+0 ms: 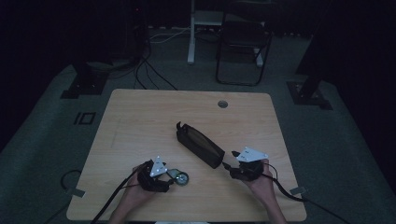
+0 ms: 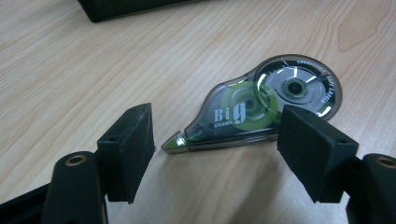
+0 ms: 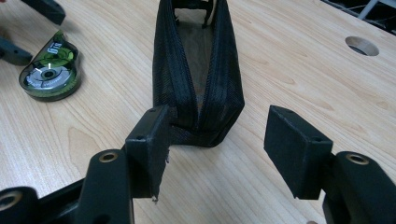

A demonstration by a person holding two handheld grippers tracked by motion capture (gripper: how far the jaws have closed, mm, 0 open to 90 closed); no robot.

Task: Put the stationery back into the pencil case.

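A translucent grey-and-green teardrop-shaped correction-tape dispenser [image 2: 261, 109] lies flat on the pale wooden table [image 1: 140, 116] near its front edge, between the spread jaws of the left gripper [image 2: 215, 154]. The right gripper [image 3: 217, 147], jaws apart, brackets the near end of an unzipped black fabric pencil case [image 3: 196, 70] lying mid-table.

Unzipped black pencil pouch [image 1: 200, 144] lies diagonally; green correction-tape dispenser [image 1: 180, 177] flat nearby.
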